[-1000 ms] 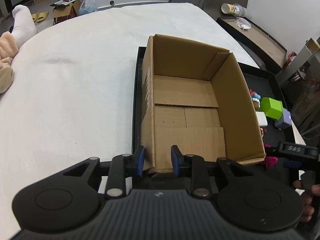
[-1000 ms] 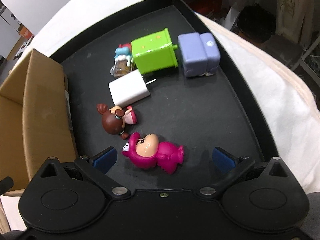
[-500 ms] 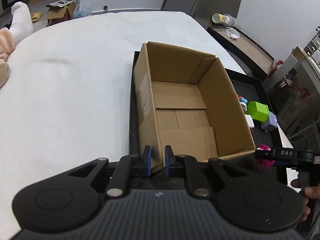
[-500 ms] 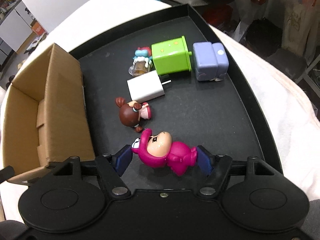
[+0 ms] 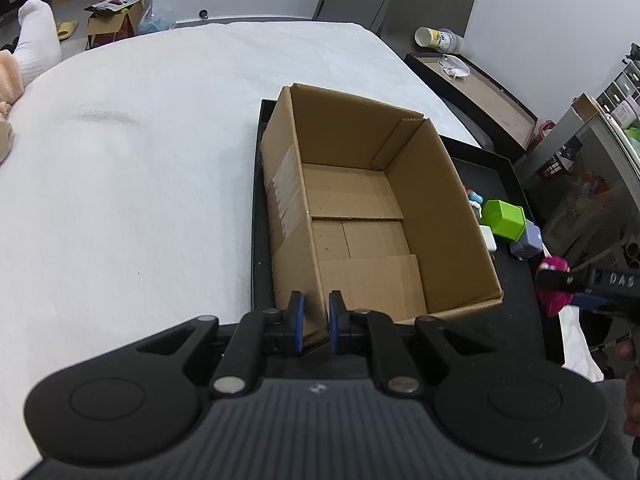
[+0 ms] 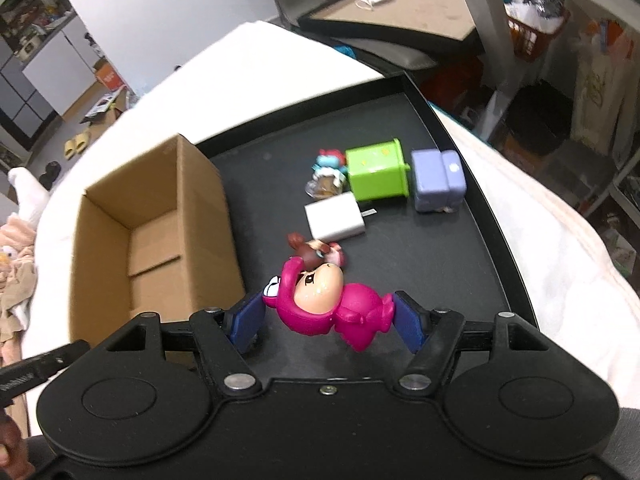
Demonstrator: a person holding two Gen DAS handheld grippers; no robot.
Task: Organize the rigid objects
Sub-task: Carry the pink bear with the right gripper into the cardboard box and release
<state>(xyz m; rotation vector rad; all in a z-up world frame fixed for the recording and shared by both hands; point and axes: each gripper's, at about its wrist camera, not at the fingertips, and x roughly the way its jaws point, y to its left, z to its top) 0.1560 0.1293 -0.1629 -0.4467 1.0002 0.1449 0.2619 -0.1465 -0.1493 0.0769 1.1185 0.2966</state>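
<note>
The right gripper (image 6: 328, 318) has its jaws clamped on a pink figurine (image 6: 332, 306), one blue pad against the hooded head at the left and the other against the body at the right. The figurine lies across the jaws with its long axis running left to right, head to the left, its tan face turned up and away from the camera. It hangs above the near part of the black tray (image 6: 480, 216), clear of the tray floor.

The left gripper (image 5: 316, 322) has its jaws closed together on the near-left corner of the cardboard box (image 5: 440, 216), a pad on either side of the wall. The box stands open-topped on the left part of the tray, its long axis running near to far.

Farther along the tray lie a brown-haired figurine (image 6: 316, 250), a white charger (image 6: 336, 218), a green cube (image 6: 378, 172), a lilac block (image 6: 438, 180) and a small blue-haired figurine (image 6: 328, 170), grouped close together. The tray rests on a white bed (image 5: 140, 184).
</note>
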